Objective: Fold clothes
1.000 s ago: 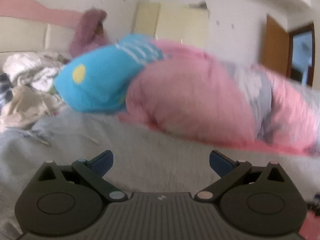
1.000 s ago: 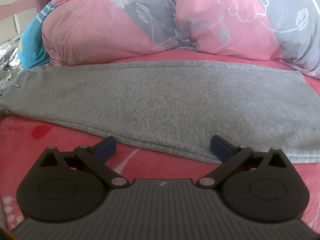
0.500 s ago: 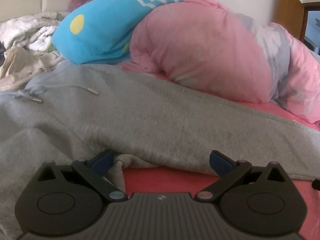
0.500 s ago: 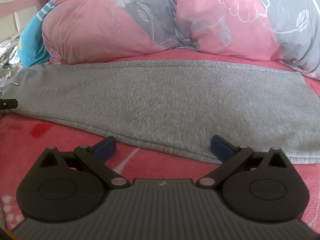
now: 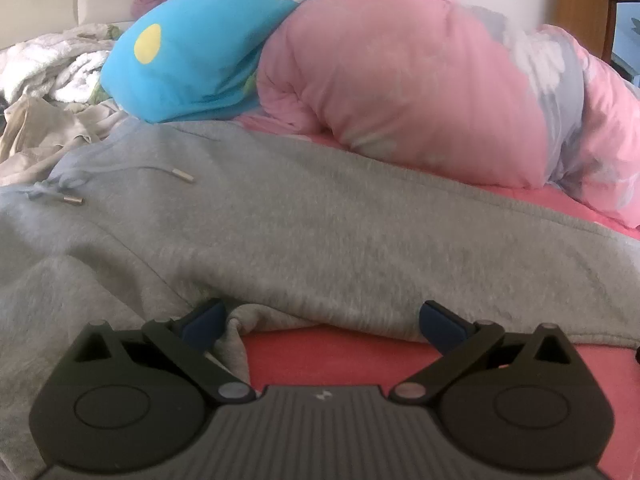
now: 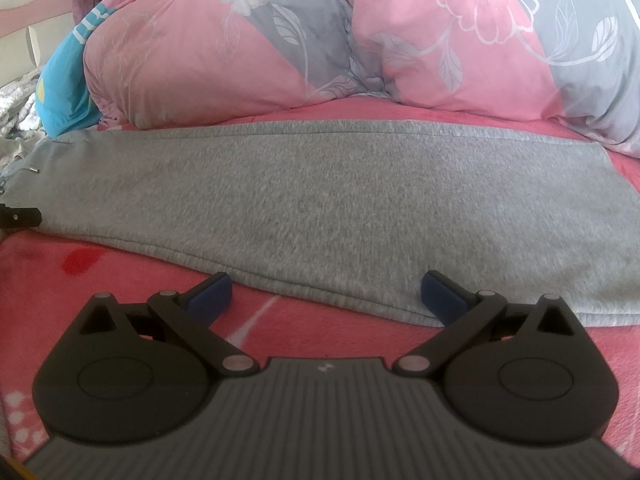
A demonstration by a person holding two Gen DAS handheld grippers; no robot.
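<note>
Both claws are spread wide and hold nothing: our left gripper (image 5: 322,318) sits low at the near hem of the grey sweatpants (image 5: 320,232), its left finger pad (image 5: 204,320) touching a small bunched pucker of cloth, while our right gripper (image 6: 325,290) hovers at the near edge of the same sweatpants (image 6: 320,200) further toward the leg end, its right pad over the fabric and its left pad over the pink bedsheet (image 6: 132,280). The sweatpants lie lengthwise across the bed, apparently one leg stacked on the other, with the waist and its drawstring (image 5: 168,172) on the left side and the cuff end on the right, just in front of the pink floral duvet (image 6: 320,40) and the blue pillow (image 5: 192,48). We judge this fits either smoothing a lengthwise fold or getting ready to take the near edge for another fold; the pictures do not settle which. For whichever comes, we would want each claw to catch every layer at the hem, not only the top one, and to bite past the edge seam so the soft fleece does not slip out. We should flatten the pucker by the left claw so it is not folded in, keep both grips level so the edge stays straight, and keep the metal-tipped drawstring clear of the fingers.
</note>
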